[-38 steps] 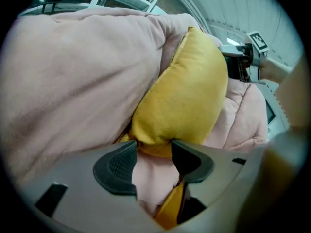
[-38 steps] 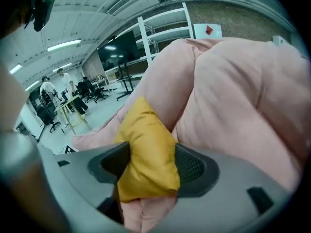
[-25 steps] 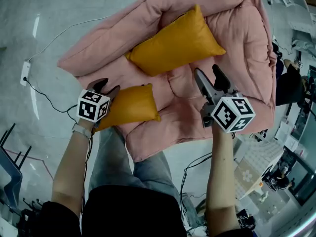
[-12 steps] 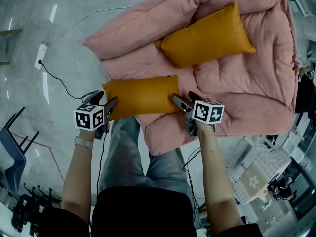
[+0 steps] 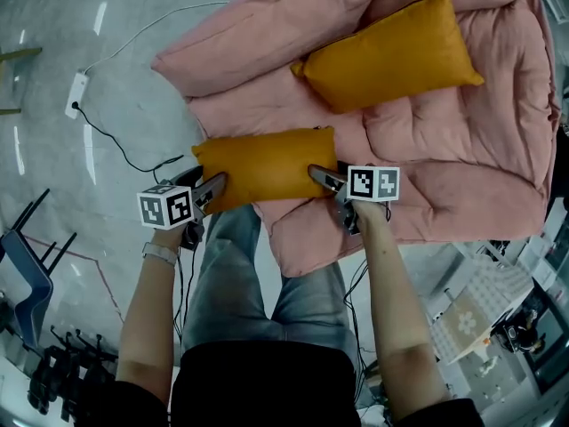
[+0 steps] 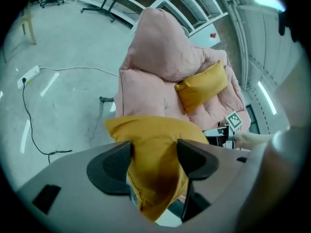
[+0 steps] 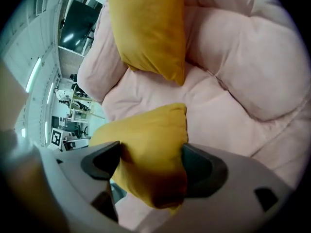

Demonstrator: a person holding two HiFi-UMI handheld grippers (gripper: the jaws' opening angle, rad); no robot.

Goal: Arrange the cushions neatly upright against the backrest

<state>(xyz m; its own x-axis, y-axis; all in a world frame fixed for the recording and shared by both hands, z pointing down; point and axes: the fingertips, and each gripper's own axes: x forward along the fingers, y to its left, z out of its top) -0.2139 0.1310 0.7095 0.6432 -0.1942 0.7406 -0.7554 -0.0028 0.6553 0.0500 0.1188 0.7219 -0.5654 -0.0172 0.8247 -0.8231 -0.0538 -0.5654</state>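
While left gripper (image 5: 206, 185), right gripper (image 5: 322, 176) — jaws just spread — straddle near cushion (image 5: 267, 165): pink sofa (image 5: 267, 69), grey floor (image 5: 89, 52).

The grey floor (image 5: 53, 78) is shining, and long streaks of light (image 5: 100, 18) are glowing on it. A white plug strip (image 5: 76, 107) is lying on the floor. A white cord (image 5: 160, 20) is running away from it, and a black cord (image 5: 116, 149) is curling the other way. A blue chair (image 5: 18, 265) is standing at the left edge, and some black stands (image 5: 53, 372) are sitting below it. A white box with a flower on it (image 5: 462, 314) is sitting at the right. Farther off, a tan chair (image 6: 28, 25) is standing on the floor, windows (image 6: 189, 4) in white frames are rising behind, and a long lamp (image 6: 266, 97) is glowing. A big dark panel (image 7: 80, 25) is hanging across the room.
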